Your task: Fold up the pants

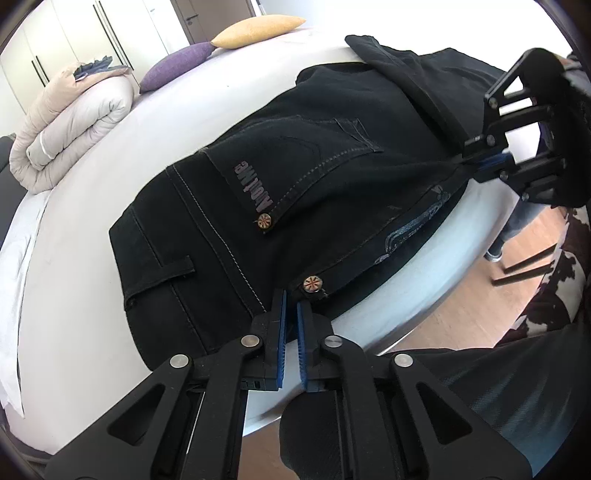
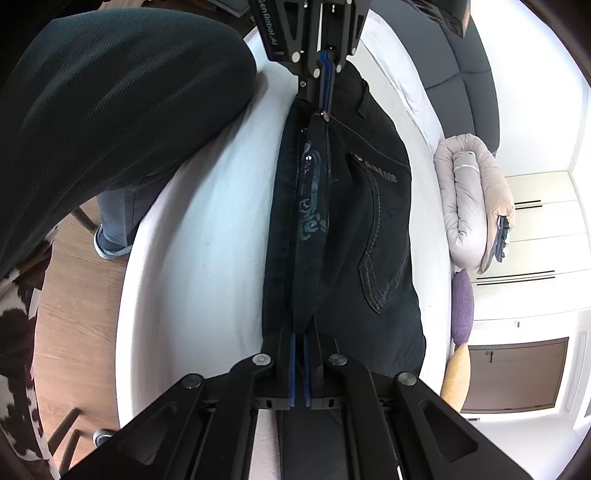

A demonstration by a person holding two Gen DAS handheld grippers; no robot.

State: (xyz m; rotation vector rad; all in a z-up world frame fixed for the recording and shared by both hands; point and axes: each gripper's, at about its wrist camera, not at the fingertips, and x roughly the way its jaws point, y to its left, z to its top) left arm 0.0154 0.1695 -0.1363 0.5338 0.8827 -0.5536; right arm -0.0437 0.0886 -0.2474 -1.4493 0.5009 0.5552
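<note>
Black jeans (image 1: 295, 166) lie across a white bed (image 1: 92, 258), back pockets up, with one leg folded over at the far end. My left gripper (image 1: 292, 299) is shut on the waistband edge beside a copper rivet (image 1: 313, 284). Its pads stand almost together and only the tips pinch the cloth. My right gripper (image 1: 467, 164) is shut on the same near edge further along. In the right wrist view the jeans (image 2: 369, 240) run up the frame. Their edge is pulled into a raised ridge from the right gripper (image 2: 300, 334) to the left gripper (image 2: 325, 107).
A rolled grey duvet (image 1: 70, 122), a purple pillow (image 1: 177, 68) and a yellow pillow (image 1: 255, 31) lie at the bed's far side. The person's dark clothing (image 2: 110, 110) leans on the near edge of the bed (image 2: 203, 258). Wooden floor (image 1: 480, 295) and a cowhide rug (image 1: 561, 280) lie below.
</note>
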